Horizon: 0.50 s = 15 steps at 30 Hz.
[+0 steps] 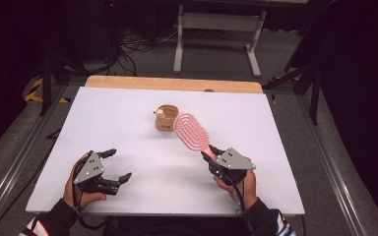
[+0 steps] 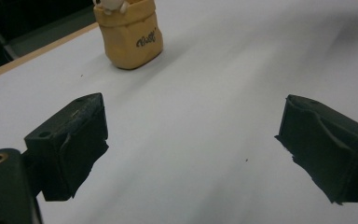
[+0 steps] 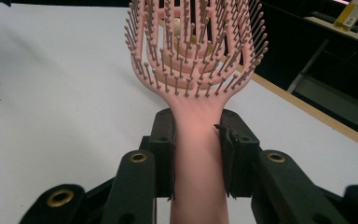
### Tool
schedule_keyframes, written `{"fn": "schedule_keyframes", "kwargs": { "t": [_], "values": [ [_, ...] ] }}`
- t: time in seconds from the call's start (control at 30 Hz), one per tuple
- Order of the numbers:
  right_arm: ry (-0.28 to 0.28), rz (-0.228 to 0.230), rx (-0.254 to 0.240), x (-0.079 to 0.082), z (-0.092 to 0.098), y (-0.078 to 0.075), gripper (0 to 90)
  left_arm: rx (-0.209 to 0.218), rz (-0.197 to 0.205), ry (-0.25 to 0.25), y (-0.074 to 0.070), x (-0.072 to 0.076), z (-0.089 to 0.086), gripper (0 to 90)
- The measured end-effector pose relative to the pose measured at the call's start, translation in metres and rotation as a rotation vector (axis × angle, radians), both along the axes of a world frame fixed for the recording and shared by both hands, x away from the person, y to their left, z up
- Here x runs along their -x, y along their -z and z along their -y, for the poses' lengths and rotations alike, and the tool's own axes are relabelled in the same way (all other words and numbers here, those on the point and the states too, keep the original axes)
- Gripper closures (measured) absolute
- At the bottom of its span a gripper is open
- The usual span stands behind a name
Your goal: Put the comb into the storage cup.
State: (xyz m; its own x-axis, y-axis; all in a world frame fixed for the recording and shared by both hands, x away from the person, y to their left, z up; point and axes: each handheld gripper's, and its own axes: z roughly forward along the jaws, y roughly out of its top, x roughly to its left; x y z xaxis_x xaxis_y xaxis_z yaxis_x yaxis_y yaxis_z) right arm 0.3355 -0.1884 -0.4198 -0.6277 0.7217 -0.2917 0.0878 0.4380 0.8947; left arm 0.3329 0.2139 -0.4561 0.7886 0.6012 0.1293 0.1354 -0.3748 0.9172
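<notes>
A pink vented hairbrush (image 1: 192, 131) points away from me toward the table's middle, bristles up. My right gripper (image 1: 209, 153) is shut on its handle (image 3: 196, 154), both black pads pressing the sides just below the brush head (image 3: 196, 46). Just past the brush head stands a small tan pouch-shaped cup (image 1: 167, 117) with dark lettering and a pale figure at its rim; it also appears at the top left as the cup (image 2: 129, 32) in the left gripper view. My left gripper (image 1: 119, 166) rests near the front left of the white table (image 1: 128, 123), jaws wide apart with nothing between them.
A wooden strip (image 1: 172, 83) runs along the table's far edge. Beyond it stand a grey metal frame (image 1: 216, 29) and cables on the floor. Dark stands flank the table on both sides.
</notes>
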Motion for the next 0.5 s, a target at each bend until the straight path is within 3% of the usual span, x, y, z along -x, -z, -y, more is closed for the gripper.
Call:
{"fn": "schedule_keyframes", "kwargs": {
  "t": [0.1, 0.23, 0.37, 0.5],
  "values": [
    [-0.008, 0.008, 0.008, 0.002, -0.004, 0.0, 69.7, 0.045, -0.004, 0.011, -0.006, -0.001, 0.005, 10.9],
    [-0.024, 0.01, 0.011, 0.005, -0.01, 0.001, 69.7, 0.052, -0.01, 0.022, -0.01, -0.003, 0.014, 12.7],
    [-0.031, 0.02, 0.01, 0.008, -0.016, 0.002, 69.7, 0.071, -0.012, 0.058, -0.016, -0.005, 0.027, 13.1],
    [-0.04, 0.031, 0.011, 0.011, -0.021, 0.002, 69.7, 0.124, -0.032, 0.125, -0.024, -0.009, 0.046, 13.7]
  ]
}}
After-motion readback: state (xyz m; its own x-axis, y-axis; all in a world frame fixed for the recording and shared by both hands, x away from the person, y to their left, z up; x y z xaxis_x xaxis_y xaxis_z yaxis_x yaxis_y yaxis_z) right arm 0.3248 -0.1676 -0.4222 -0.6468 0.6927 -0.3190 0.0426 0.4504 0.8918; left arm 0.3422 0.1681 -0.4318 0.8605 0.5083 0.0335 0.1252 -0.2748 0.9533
